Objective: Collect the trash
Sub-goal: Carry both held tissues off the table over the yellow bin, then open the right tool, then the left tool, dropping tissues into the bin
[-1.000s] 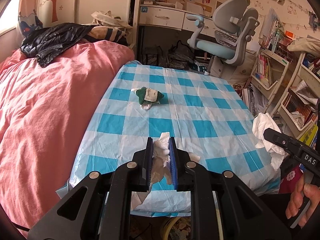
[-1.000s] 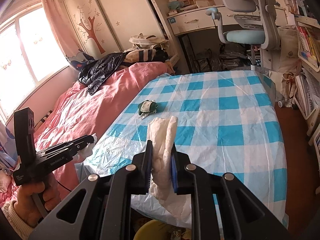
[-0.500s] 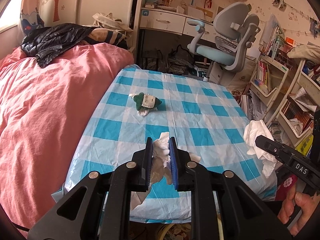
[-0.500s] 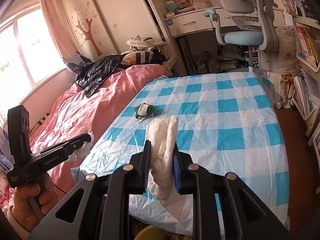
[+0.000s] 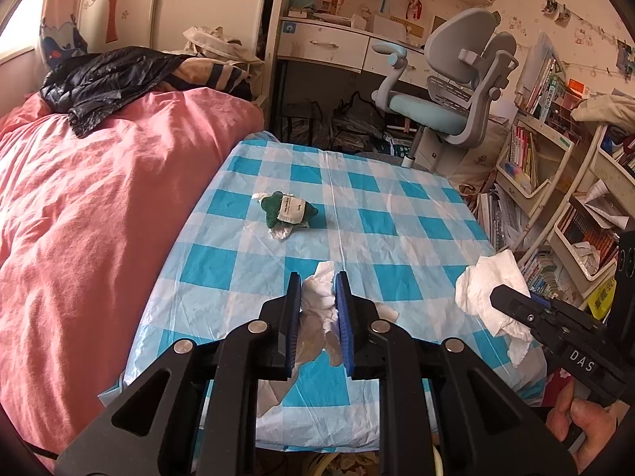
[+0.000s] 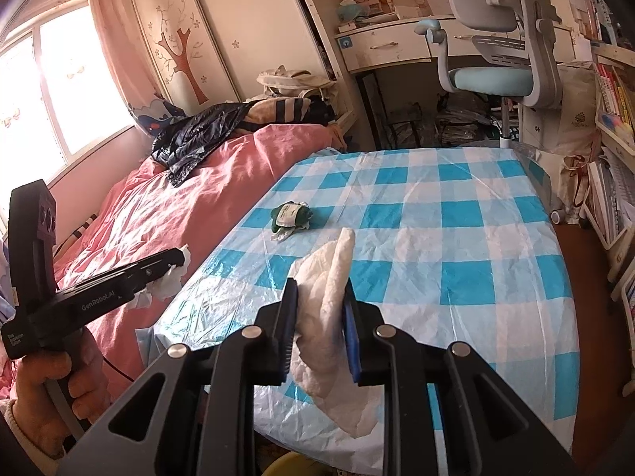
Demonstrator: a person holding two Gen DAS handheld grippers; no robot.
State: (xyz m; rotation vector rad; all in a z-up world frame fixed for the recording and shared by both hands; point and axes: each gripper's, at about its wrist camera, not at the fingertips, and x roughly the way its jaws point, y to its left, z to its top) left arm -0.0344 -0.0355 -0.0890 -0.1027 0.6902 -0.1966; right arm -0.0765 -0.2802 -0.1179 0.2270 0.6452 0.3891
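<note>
1. Tissue [image 5: 317,297], crumpled and white, sat clamped between the left claw [image 5: 317,317] pads at lower centre of the left view.
2. Right claw [image 6: 319,317] gripped a folded white paper towel [image 6: 329,297] at lower centre.
3. Green wrapper [image 5: 286,210] lay mid-frame on the checked desk [image 5: 397,238], well apart from both claws.

Two tools are present: the left tool [image 5: 318,309] and the right tool [image 6: 320,317]. Each holds one crumpled white tissue, [image 5: 317,297] and [image 6: 329,277]. One green wad of trash [image 5: 286,210] lies on the one checked worktop [image 5: 397,238]; one office chair [image 5: 448,95] stands beyond.
</note>
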